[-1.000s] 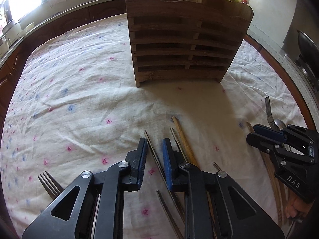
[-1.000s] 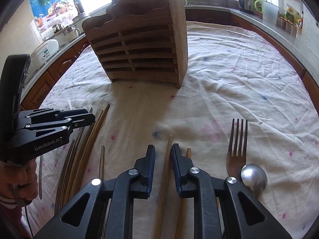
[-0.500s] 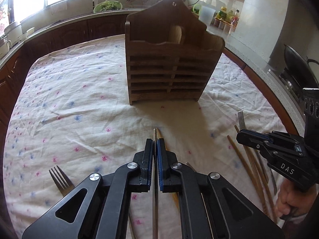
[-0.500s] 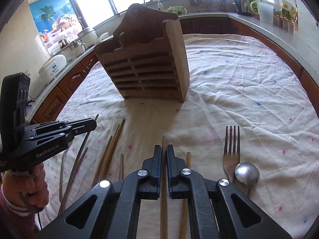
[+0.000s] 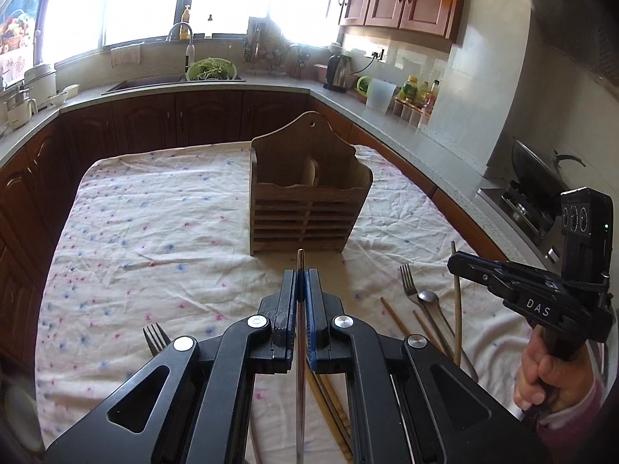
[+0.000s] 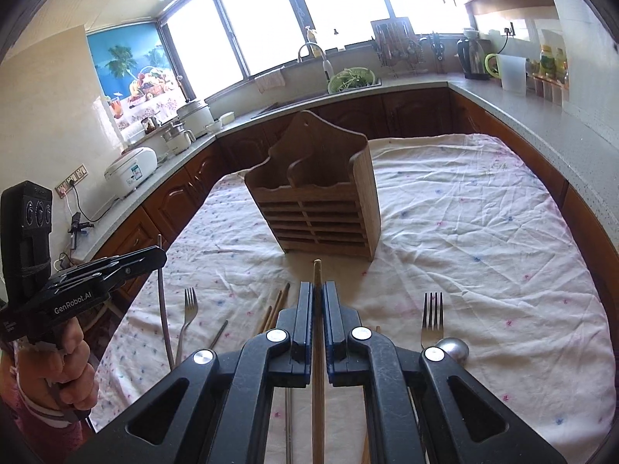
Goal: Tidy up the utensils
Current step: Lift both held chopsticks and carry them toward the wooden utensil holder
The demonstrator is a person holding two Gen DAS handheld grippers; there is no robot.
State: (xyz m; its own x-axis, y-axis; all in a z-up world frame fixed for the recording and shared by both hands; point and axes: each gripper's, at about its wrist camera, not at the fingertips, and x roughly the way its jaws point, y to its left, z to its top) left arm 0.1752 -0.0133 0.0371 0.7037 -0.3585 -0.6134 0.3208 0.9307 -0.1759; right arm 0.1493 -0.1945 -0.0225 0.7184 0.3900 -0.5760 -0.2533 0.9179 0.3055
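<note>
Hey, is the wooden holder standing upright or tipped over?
Upright. The wooden holder stands on its base on the cloth, with its open top facing up; both views agree.

utensil rack (image 5: 309, 197) stands upright on the tablecloth (image 5: 154, 232), toward the far middle of the table. left gripper (image 5: 301, 282) is before the rack, a metal chopstick (image 5: 300, 266) between its jaws, tip pointing at the rack base. right gripper (image 6: 317, 297) likewise before the rack with a wooden chopstick (image 6: 317, 270). left wrist view: one fork (image 5: 154, 342) lies left of the gripper; another fork (image 5: 407, 284) and a spoon (image 5: 427, 297) lie right, beside loose chopsticks (image 5: 394, 315). counter (image 5: 425, 139) runs behind and right of the table
</note>
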